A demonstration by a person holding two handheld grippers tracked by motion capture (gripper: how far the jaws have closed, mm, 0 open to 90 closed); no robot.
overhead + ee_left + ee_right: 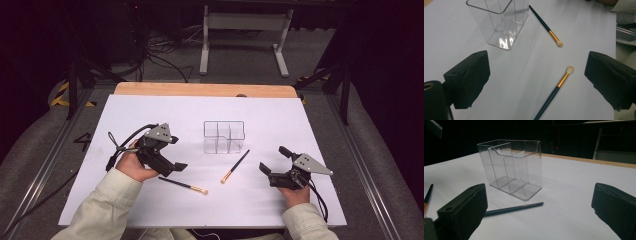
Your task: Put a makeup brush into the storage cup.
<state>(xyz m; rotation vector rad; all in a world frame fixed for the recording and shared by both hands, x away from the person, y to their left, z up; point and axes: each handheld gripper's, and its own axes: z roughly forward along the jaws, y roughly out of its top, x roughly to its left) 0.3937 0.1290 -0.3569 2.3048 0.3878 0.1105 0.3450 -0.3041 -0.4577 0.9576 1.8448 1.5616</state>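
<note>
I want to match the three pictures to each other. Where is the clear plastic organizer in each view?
High view: the clear organizer stands at the table's centre, between the two grippers.
Left gripper view: it is at the top, left of centre, cut by the upper edge.
Right gripper view: it stands upright, left of centre.
Shared landmark: the dark-handled brush beside it.

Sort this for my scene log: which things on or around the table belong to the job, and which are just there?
In the job:
left tongs, open
right tongs, open
near brush
far brush
clear organiser, empty, upright

Just there:
white table cover
white frame on the floor behind
</note>
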